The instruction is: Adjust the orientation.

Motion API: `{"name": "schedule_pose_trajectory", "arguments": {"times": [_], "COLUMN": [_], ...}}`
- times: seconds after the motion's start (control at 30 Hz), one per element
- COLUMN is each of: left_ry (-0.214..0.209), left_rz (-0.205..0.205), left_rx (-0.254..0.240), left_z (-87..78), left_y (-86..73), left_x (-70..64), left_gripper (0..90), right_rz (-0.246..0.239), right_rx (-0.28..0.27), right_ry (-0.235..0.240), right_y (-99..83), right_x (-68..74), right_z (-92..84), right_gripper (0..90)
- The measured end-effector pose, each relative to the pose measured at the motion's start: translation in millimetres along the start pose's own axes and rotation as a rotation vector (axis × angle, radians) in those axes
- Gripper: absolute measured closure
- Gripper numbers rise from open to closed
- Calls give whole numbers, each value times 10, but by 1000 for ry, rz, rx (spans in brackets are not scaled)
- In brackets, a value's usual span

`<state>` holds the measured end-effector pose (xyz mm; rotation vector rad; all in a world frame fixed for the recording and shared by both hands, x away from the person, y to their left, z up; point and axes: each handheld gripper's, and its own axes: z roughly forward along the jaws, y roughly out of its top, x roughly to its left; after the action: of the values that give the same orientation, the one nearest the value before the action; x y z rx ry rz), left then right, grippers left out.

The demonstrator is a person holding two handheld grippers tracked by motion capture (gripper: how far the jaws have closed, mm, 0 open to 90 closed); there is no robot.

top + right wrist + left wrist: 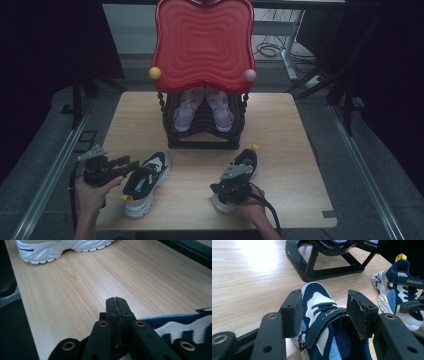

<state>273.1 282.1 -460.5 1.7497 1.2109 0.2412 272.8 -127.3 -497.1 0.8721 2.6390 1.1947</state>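
On the wooden desk lie two navy and white children's sneakers, and a person holds one gripper at each of them.

The left sneaker lies near the front left part of the desk, with its toe toward the black shoe rack and its heel with a yellow pull tab toward the person. The left gripper is at the side of this shoe, close to its opening. In the left gripper view its two fingers stand wide apart, one on each side of the shoe's strap and tongue, and I cannot tell if a pad touches the shoe.

The right sneaker lies at the front right part of the desk, well apart from the left one, with its yellow heel tab toward the rack. In the left gripper view the word SNOOPY is on its strap. The right gripper sits over the end of this shoe nearest the person. In the right gripper view its fingers are pressed together with nothing between them, and they point over the bare wood, with the blue mesh of the shoe just beside them.

Inside the rack stands a pair of pale lilac sneakers, toes down. Above it rises a red wavy panel with a yellow ball and a pink ball at its lower corners.
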Motion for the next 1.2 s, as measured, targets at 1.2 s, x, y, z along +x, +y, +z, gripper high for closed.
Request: {"name": "schedule_pose_trajectory", "arguments": {"times": [1.2], "left_ry": [-1], "left_rz": [5], "left_rx": [15], "left_z": [31], "left_y": [-5], "left_x": [-7], "left_gripper": [467], "right_rz": [25], "right_rx": [45], "right_ry": [-3], "right_y": [-376], "right_x": [13], "right_z": [-314], "right_gripper": [892]}}
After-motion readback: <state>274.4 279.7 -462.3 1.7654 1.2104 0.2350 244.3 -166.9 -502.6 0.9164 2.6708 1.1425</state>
